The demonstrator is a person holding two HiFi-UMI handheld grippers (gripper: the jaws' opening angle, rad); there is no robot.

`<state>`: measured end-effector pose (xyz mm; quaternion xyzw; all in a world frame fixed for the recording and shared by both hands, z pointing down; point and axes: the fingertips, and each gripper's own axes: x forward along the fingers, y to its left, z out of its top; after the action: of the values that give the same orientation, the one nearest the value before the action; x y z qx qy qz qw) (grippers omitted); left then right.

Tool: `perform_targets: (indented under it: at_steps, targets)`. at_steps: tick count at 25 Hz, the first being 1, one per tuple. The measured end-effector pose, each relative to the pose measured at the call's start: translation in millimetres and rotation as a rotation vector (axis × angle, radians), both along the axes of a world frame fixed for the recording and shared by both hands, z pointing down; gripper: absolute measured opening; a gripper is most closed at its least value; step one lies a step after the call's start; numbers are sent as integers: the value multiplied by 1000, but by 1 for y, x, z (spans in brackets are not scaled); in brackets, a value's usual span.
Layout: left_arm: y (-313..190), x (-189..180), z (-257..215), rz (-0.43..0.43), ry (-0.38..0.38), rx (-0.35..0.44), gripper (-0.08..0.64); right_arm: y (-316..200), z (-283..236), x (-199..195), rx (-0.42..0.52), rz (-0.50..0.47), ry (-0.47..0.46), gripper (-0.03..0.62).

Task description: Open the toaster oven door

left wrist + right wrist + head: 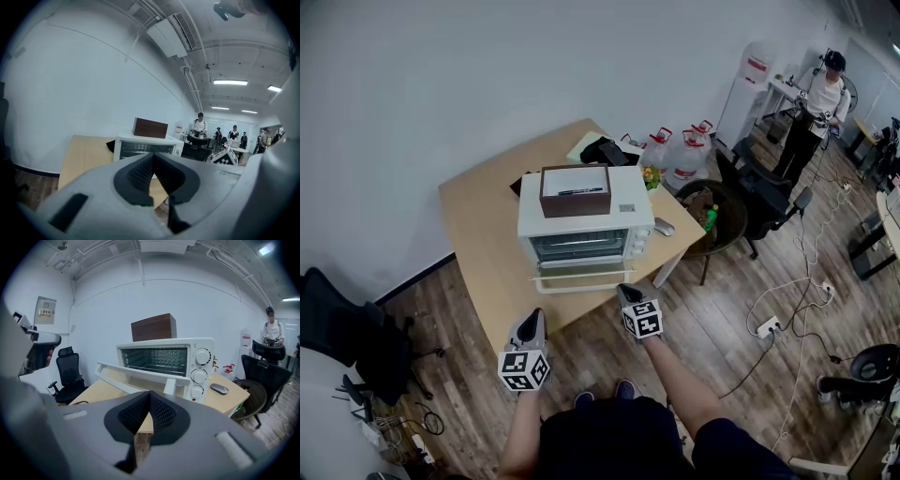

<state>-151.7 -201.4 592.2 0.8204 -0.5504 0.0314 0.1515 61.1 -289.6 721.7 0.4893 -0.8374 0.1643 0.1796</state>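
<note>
Left gripper (153, 157), jaws pressed together, nothing between them.
Beyond it, a white oven (145, 145) sits on a wooden surface (84, 154), a brown box (150, 127) on top.

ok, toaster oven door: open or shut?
Open: the door is swung down in front of the toaster oven, and the wire rack inside shows uncovered.
</note>
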Motion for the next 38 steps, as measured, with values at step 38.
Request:
perform_targets:
  at_steps: [38]
  targets:
    - [15,9,7,2,-48,-8,-4,31,45,2,-108,-11,-31,8]
